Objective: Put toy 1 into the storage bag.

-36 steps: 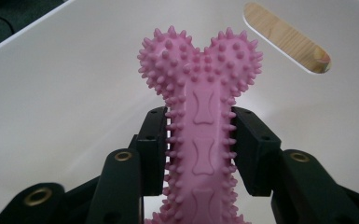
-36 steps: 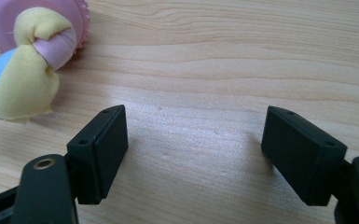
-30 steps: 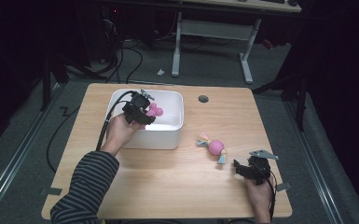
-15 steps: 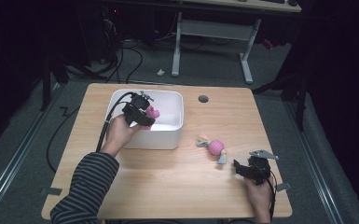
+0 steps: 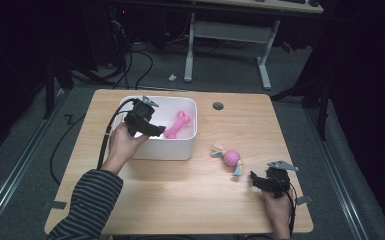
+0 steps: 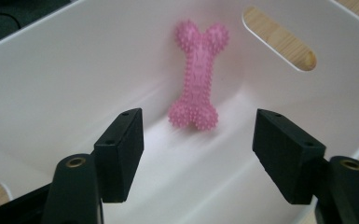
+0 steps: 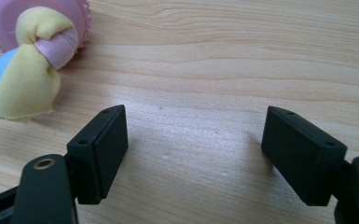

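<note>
1. Pale wooden table [image 5: 180,195] in a dark room bears one white plastic bin [image 5: 190,131], smooth-walled.
2. One pink bone toy [image 5: 177,125], nubby rubber, lies in the bin, leaning against its far wall.
3. Left gripper [image 5: 156,131] has just been opening; jaws spread, empty, bone just ahead.
4. Right gripper [image 5: 254,178] rests spread, near one pink ball with cloth tails [image 5: 231,159].

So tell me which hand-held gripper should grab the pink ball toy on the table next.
Right. The right hand-held gripper rests open beside the ball toy; the left hand-held gripper is over the white bin.
</note>
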`<state>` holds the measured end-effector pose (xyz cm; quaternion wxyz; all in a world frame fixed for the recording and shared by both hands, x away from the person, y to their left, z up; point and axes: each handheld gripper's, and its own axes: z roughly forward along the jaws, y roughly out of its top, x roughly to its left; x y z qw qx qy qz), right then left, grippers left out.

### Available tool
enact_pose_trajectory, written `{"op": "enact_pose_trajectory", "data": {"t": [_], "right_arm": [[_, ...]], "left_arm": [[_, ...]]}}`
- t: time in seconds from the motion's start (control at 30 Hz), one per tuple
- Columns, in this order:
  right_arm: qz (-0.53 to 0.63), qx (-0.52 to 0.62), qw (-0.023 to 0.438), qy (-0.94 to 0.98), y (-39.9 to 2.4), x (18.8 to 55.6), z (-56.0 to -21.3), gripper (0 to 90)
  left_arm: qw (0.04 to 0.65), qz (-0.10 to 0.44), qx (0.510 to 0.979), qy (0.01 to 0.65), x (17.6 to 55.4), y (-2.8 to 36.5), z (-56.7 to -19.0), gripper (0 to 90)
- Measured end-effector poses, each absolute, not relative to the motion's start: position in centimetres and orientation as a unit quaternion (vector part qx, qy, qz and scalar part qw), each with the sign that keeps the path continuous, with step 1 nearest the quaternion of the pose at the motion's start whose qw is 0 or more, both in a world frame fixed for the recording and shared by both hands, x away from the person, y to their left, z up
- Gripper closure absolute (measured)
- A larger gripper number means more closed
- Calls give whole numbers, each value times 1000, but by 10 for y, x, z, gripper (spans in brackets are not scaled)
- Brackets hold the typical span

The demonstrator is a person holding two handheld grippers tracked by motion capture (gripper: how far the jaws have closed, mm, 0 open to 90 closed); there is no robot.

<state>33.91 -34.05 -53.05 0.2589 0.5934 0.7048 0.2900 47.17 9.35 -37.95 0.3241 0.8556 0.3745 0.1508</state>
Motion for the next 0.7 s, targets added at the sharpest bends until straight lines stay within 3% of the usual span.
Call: {"op": "enact_pose_trajectory", "data": {"t": [0.7], "right_arm": [[290,595,258,704,-340,339,-530,229]], "left_arm": [[404,184,808,388,411,144,-374,316]]}}
